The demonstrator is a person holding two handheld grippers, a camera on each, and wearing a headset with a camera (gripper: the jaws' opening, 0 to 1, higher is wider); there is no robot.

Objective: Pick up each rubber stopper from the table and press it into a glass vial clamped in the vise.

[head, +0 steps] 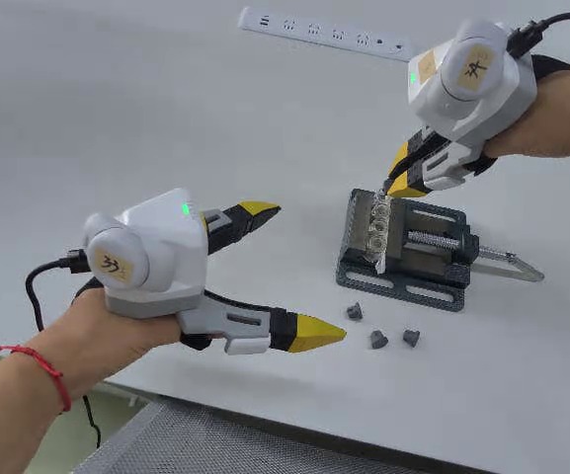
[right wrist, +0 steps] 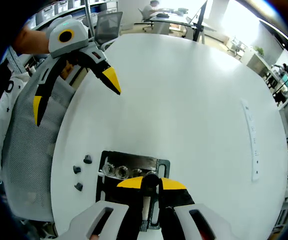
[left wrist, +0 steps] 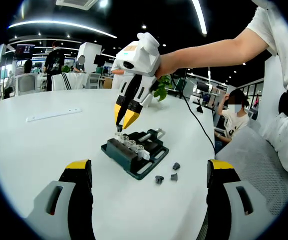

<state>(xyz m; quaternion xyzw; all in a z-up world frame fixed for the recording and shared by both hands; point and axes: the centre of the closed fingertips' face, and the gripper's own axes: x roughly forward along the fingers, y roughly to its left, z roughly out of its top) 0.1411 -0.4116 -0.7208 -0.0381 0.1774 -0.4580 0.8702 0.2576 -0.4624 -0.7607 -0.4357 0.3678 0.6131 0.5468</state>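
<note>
The vise [head: 408, 265] sits right of centre in the head view, clamping a row of clear glass vials [head: 376, 227]. Two vials in the right gripper view show open mouths. At upper right, the right gripper [head: 391, 190] pinches a dark rubber stopper [right wrist: 150, 181] at the row's upper end. Three loose stoppers [head: 377, 340] lie below the vise. The left gripper [head: 299, 272], lower left, gapes wide and holds nothing.

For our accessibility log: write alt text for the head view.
The right gripper, shut on a stopper, points down at the vials clamped in a vise on a white table. The left gripper hovers open at the picture's lower left, and three loose stoppers lie on the table beside the vise.
</note>
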